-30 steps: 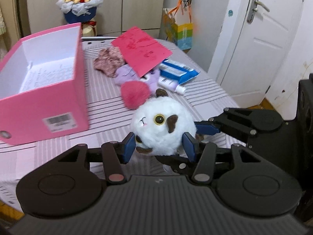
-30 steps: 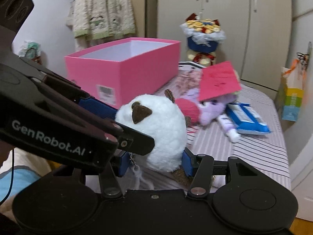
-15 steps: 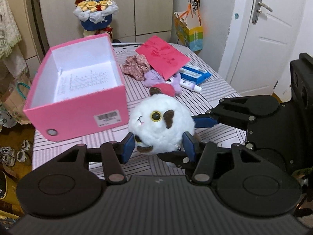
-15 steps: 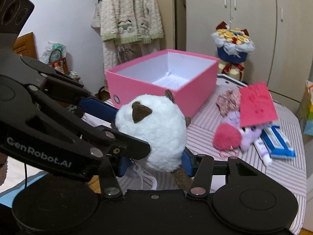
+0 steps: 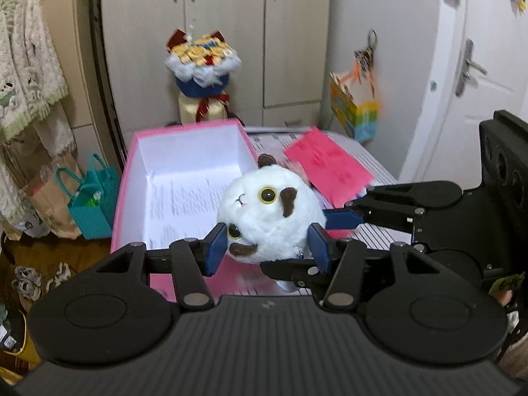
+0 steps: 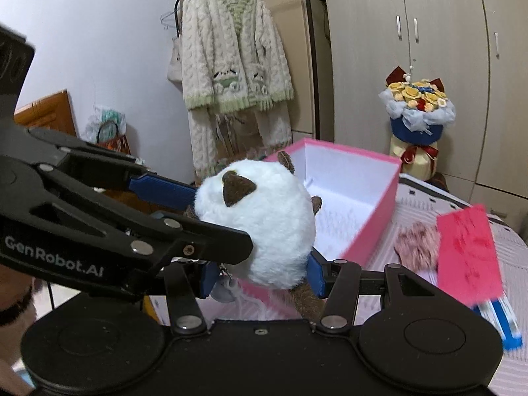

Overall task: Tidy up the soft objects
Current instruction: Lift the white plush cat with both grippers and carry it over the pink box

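You have both grippers clamped on the same item. The left gripper (image 5: pixel 268 247) grips the white plush toy (image 5: pixel 269 211) low on its round body, one blue pad pressed in beside the lower eye, the other against the opposite flank. The right gripper (image 6: pixel 260 275) comes in from the right side of the left wrist view and also grasps the toy, its blue pads sunk into the fur on either side. In the right wrist view the toy shows its back, with a brown ear on top and a brown tail hanging between the fingers.

The toy is held in the air, clear of the striped tablecloth (image 6: pixel 514 257). It sits in front of the open pink box (image 5: pixel 188 178), which stands on the left part of the table; in the left wrist view the toy overlaps the box's right wall and its near right corner. Whether it is directly over the box opening cannot be told. The box interior is white.

To the right of the box, on the table, lie a mottled pink fabric piece (image 6: pixel 417 246) and a red card (image 6: pixel 467 257) resting over a blue packet (image 6: pixel 505 321). A bouquet (image 5: pixel 202 69) stands at the far end of the table, before the wardrobe (image 5: pixel 297 33). A knitted cardigan (image 6: pixel 231 62) hangs at far left.
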Demonstrator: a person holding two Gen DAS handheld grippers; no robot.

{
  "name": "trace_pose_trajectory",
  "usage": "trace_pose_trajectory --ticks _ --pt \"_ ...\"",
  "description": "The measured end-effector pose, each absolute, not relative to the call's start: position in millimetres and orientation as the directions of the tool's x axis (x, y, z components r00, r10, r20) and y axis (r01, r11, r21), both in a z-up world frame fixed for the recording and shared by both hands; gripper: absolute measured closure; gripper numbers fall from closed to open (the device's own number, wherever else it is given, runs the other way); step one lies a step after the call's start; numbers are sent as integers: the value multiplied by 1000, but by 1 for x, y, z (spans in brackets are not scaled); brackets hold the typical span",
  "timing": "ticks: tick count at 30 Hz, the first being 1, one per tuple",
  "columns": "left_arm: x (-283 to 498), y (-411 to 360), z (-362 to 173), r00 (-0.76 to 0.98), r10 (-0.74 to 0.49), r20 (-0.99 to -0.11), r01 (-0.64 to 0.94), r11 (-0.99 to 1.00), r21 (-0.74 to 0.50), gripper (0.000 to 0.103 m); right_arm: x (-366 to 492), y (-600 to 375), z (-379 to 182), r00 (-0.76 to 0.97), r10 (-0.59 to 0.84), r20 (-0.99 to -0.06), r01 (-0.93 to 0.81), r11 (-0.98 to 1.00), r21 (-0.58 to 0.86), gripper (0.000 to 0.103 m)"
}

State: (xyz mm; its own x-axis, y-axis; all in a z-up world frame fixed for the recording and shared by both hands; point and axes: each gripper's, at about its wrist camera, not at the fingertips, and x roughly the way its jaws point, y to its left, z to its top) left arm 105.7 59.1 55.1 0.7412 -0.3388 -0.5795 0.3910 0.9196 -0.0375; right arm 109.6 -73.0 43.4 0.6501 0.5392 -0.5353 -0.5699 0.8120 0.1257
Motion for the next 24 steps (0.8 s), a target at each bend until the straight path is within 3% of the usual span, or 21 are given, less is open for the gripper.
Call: trace_pose_trajectory --ticks 11,16,24 --pt "236 85 39 727 -358 -586 316 932 -177 51 223 -40 34 634 464 -619 -561 827 45 44" --pt "281 94 18 703 -370 -607 262 929 -263 51 261 -24 23 640 391 -661 -594 798 -103 44" --pt "305 105 6 711 -276 -647 151 958 -244 50 305 -8 12 529 464 -711 -686 727 -37 44"
